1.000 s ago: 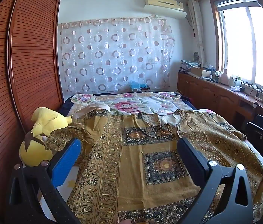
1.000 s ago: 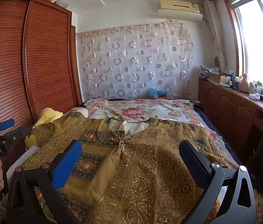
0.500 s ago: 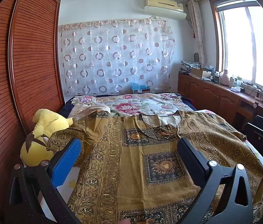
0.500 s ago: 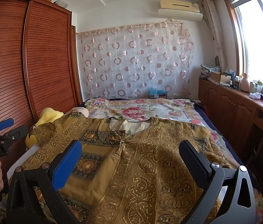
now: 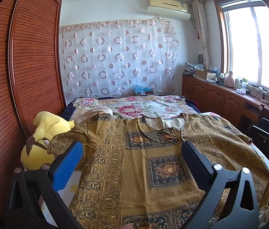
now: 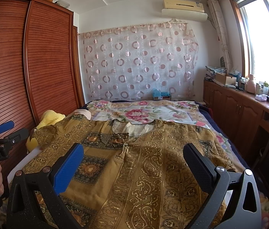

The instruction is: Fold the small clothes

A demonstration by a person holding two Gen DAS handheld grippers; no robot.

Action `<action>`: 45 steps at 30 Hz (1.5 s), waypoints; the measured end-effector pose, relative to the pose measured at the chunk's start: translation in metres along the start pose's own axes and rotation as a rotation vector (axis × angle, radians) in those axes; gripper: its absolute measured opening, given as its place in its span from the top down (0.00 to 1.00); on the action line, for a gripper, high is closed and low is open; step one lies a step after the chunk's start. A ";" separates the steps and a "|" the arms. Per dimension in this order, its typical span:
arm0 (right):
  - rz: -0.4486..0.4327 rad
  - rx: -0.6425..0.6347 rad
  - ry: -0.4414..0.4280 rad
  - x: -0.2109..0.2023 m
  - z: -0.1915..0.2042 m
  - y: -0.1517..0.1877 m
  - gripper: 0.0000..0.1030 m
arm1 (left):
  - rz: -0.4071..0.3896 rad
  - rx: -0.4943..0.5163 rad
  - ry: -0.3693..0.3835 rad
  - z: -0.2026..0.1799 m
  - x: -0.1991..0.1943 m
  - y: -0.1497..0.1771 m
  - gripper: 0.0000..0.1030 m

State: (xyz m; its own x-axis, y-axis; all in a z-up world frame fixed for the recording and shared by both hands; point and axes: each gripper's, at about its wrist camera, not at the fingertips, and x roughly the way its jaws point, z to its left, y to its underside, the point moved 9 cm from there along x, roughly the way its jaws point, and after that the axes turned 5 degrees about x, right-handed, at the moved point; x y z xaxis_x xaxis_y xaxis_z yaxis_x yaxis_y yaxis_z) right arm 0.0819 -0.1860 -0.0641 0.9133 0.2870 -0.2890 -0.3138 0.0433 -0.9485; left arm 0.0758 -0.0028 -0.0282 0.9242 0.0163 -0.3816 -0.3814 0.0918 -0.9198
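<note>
Pre-grasp step: gold patterned blouse (image 5: 134,164) lay spread flat across the bed's (image 5: 134,106) near half, neckline toward the far edge, nothing folded yet. Left gripper (image 5: 130,158) and right gripper (image 6: 132,159) both had jaws wide apart, empty, hovering above the blouse near its hem. Next move likely needs each gripper lowered to pinch a sleeve or side edge, 2 grasps, then fold inward

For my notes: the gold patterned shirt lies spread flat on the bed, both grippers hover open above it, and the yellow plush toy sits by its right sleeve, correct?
Not quite: the yellow plush toy sits by the left sleeve, next to the wooden wardrobe, as the left wrist view shows. The gold patterned shirt lies spread flat; left gripper and right gripper are open.
</note>
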 end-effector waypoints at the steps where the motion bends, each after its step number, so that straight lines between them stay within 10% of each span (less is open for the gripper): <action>1: 0.000 0.000 0.000 0.000 0.000 0.000 0.00 | 0.000 0.000 0.000 0.000 0.000 0.000 0.00; 45: 0.006 0.006 -0.004 0.001 0.001 0.000 0.00 | -0.008 0.003 -0.002 -0.003 -0.005 -0.007 0.00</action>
State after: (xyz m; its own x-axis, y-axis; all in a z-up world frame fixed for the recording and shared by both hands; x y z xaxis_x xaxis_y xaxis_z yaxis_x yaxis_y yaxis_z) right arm 0.0827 -0.1843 -0.0647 0.9104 0.2910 -0.2940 -0.3205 0.0470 -0.9461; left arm 0.0741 -0.0062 -0.0204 0.9273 0.0173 -0.3739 -0.3738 0.0949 -0.9226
